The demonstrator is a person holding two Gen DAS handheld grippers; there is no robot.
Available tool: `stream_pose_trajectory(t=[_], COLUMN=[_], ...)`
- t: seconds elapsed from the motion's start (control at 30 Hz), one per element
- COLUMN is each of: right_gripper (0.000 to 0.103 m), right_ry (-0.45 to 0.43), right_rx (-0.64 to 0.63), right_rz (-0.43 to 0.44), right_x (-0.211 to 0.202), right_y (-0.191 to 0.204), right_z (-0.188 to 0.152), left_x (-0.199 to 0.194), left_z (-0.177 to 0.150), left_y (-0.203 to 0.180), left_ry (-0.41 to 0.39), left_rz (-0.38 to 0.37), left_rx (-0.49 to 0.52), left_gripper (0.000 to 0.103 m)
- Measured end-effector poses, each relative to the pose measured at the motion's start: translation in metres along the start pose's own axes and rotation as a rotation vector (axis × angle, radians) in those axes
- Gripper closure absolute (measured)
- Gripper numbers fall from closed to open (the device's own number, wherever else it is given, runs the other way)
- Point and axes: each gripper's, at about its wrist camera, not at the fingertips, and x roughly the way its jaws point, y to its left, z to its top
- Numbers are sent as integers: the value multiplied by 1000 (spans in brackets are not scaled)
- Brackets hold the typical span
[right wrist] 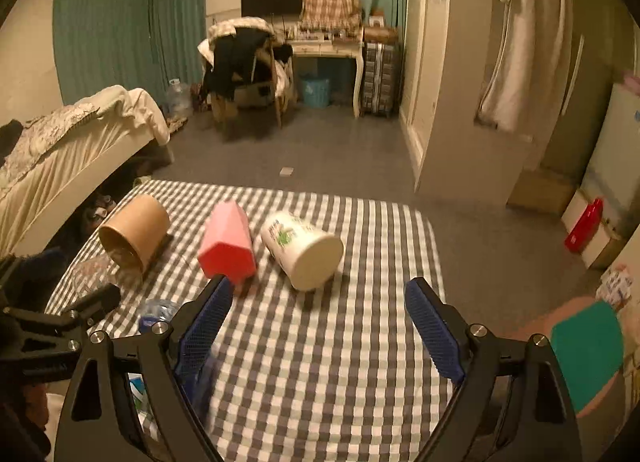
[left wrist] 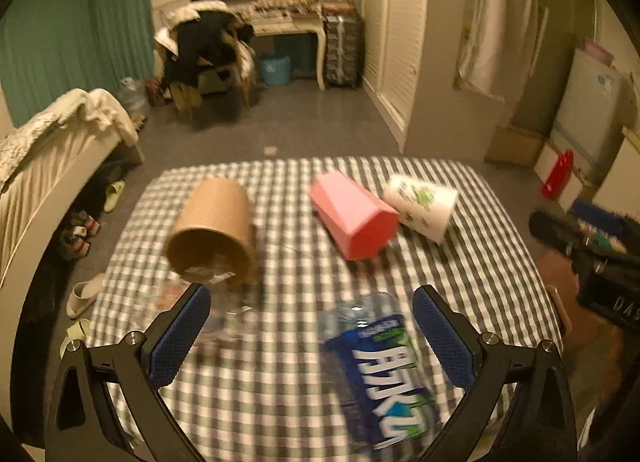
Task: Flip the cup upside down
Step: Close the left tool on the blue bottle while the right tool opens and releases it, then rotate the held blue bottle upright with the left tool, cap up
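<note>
Jaws of both grippers are seen spread wide, nothing between them; left gripper [left wrist: 312, 332] and right gripper [right wrist: 318, 328] hover low over the near edge of the checked-cloth surface [right wrist: 320, 382].

Left to right on the surface, all three cups lie on their sides:
- brown cardboard cylindrical cup [left wrist: 214, 228], open mouth turned toward the cameras, near the left edge;
- pink faceted plastic cup [left wrist: 352, 216], centre, its closed base turned toward the cameras;
- white paper cup with green print [right wrist: 304, 248], just beside the pink one, its flat end turned toward the right wrist camera; whether the two touch cannot be told.

A clear water bottle with a blue label [left wrist: 376, 374] lies on its side in front of the left gripper, close to its right finger. A clear, blurred object by the left finger is not identified.

Which cup is meant is not given by the task. Judgement: step in hand is the approach. The white cup is best placed for the right gripper. The wall should be gripped across its mid-body, lightly, since paper crushes. The cup should be lifted clear of the pink neighbour, rotated mouth-down, and set flat before release.
</note>
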Motion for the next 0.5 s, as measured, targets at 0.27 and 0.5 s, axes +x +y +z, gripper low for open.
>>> stream_pose_trajectory(t=[0.27, 0.5], right_gripper=[15, 15], right_ry=[5, 43], right_rx=[39, 5], right_rz=[-32, -64], right_x=[12, 28], right_y=[-5, -4], right_z=[0, -8], left_x=[46, 70], left_z=[-9, -9], left_y=[-25, -16], left_ry=[143, 276], left_rz=[50, -22], left_rx=[85, 2], left_gripper=[0, 0])
